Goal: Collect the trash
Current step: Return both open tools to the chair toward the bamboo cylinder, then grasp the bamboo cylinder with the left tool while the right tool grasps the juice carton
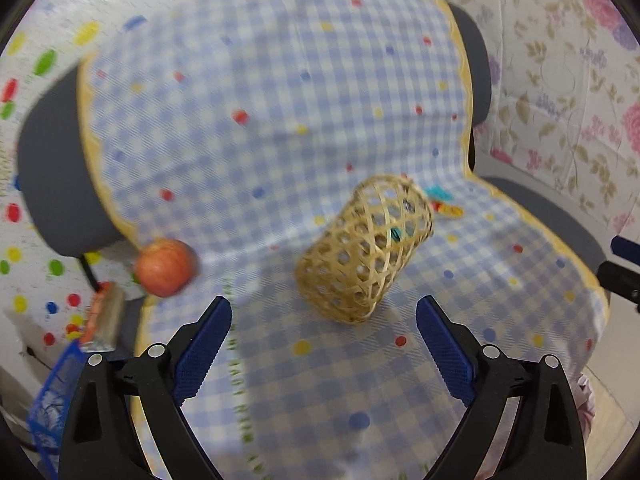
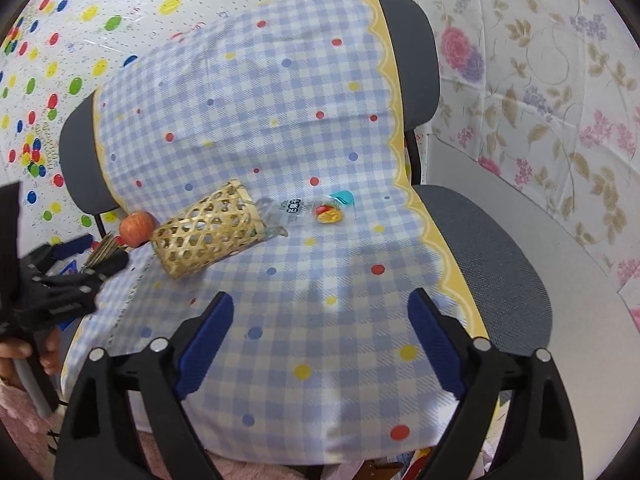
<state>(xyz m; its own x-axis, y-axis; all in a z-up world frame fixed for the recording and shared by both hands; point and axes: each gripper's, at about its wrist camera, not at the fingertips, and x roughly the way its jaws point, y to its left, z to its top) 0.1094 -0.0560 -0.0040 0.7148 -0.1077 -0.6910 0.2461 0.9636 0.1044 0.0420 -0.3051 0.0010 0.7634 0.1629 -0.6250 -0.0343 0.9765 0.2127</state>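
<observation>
Trash here is a clear plastic wrapper [image 2: 298, 210] with red, yellow and teal printing, lying flat on a blue-and-white checked cloth [image 2: 280, 120] dotted with coloured spots. In the right wrist view it sits near the centre, at about twelve o'clock from the right gripper [image 2: 320, 316], well apart from the gripper's tips. One end of the wrapper reaches the mouth of a woven bamboo basket [image 2: 208, 228], which lies tipped on its side at about ten o'clock; whether that end is inside the basket cannot be told.

An apple [image 2: 138, 227], red and orange, rests just beside the basket's closed end, at the cloth's edge. The cloth drapes over a grey office chair [image 2: 500, 264], covering most of the backrest and seat.

The right gripper's two blue-padded fingers [image 2: 204, 344] stand wide apart with only cloth between them; it holds nothing. At nine o'clock in the same view, the left gripper [image 2: 86, 264] shows as a black frame, with a person's hand [image 2: 24, 356] below it.

In the left wrist view, which is blurred, the left gripper is likewise spread wide and empty. The basket lies at twelve to one o'clock from its tips, not touching them. A bit of the wrapper peeks out beyond the basket's mouth. The apple sits at ten o'clock. A blue mesh container [image 1: 56, 396] shows at eight o'clock, beyond the chair's edge.
</observation>
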